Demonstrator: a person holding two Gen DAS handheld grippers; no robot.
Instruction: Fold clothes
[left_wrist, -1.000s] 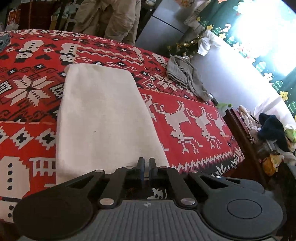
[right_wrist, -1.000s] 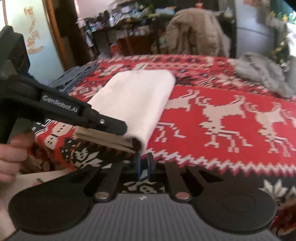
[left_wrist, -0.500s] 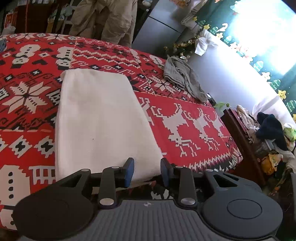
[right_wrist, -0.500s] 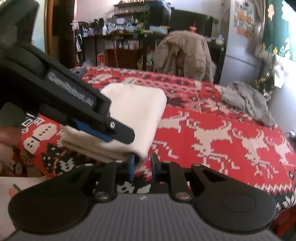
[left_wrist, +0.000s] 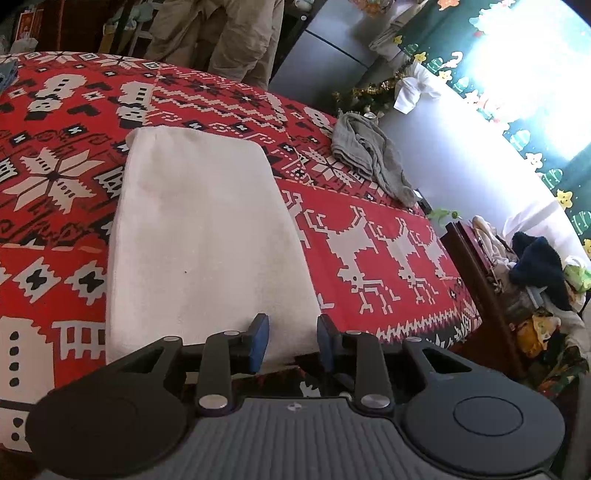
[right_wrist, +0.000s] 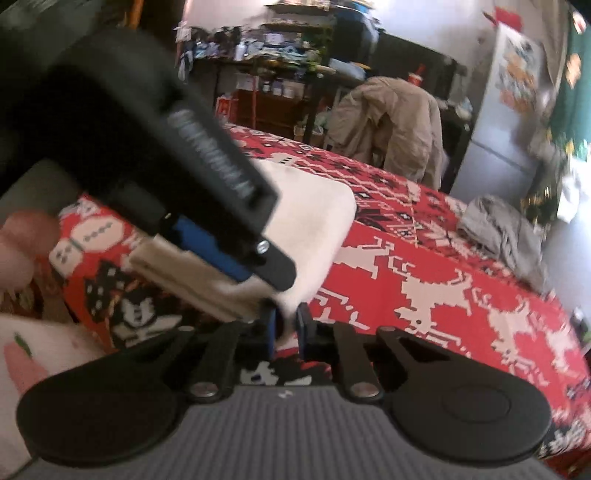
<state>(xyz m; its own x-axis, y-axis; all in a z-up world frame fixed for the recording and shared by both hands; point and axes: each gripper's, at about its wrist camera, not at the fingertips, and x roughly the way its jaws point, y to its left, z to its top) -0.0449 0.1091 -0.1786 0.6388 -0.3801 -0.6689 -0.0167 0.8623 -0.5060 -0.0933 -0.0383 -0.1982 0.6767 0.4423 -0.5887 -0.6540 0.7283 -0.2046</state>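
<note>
A folded white cloth lies on the red patterned tablecloth, its near edge at the table's front. My left gripper is at that edge with its jaws apart and closing; the cloth's edge shows between the blue pads, which do not press on it. In the right wrist view one of the left gripper's fingers lies over the stacked layers of the white cloth. My right gripper is at the cloth's near corner, its jaws closing, with a bit of white fabric pinched between the pads.
A crumpled grey garment lies at the far right of the table, also the grey garment. A beige jacket hangs on a chair behind the table. A hand holds the left gripper. A side cabinet piled with clothes stands to the right.
The left gripper's jaws went from shut to apart. The right gripper rolled and came closer to the cloth's corner, its jaws widening a little and then narrowing on the fabric.
</note>
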